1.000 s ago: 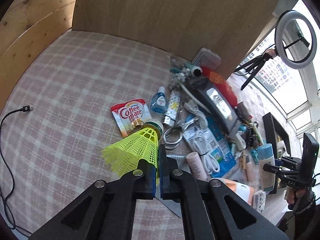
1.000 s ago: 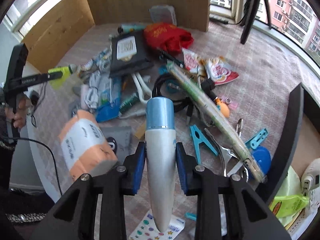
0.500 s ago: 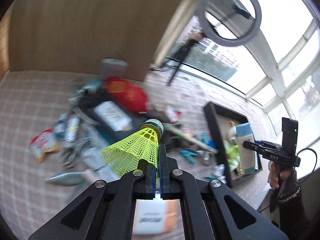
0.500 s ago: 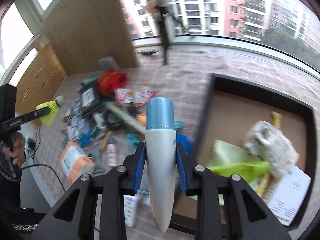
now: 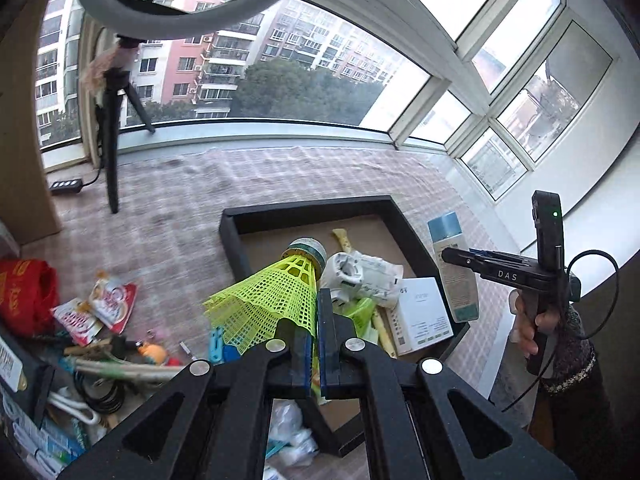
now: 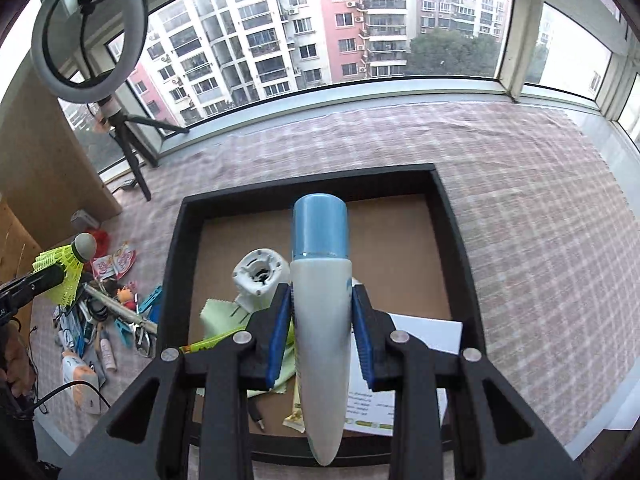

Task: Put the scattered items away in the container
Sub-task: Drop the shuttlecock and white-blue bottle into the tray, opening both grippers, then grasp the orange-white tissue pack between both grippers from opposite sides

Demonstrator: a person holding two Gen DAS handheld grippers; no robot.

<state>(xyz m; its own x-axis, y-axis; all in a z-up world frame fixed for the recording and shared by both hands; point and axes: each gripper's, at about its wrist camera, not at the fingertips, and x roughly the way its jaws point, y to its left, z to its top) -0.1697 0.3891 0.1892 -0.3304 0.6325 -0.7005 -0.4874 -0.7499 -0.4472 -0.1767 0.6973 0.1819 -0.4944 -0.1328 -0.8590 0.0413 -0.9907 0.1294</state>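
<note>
Right now both tools carry loads toward the container (image 6: 456,236), a shallow black-walled tray with a brown cardboard-like floor, resting on the pink checked cloth (image 6: 540,208). Judging by the positions, this is the delivery step: the right gripper (image 6: 322,336) hangs above the tray's middle, its blue pads pressed to either side of a smooth white bottle (image 6: 322,320) with a pale blue cap. The next move seems to call for lowering it onto a bare patch of floor, clear of the white paper box (image 6: 424,330), the ribbed white plastic piece (image 6: 260,276) and the green cloth (image 6: 218,316), then parting the jaws. The left gripper (image 5: 314,336) pinches the edge of a yellow mesh shuttlecock (image 5: 272,300) almost flat between narrow jaws; it sits over the tray's near-left rim and should travel further in before release. Much loose clutter (image 5: 108,344) is left on the cloth beside the tray: crinkly snack packets, clips, cables.
</note>
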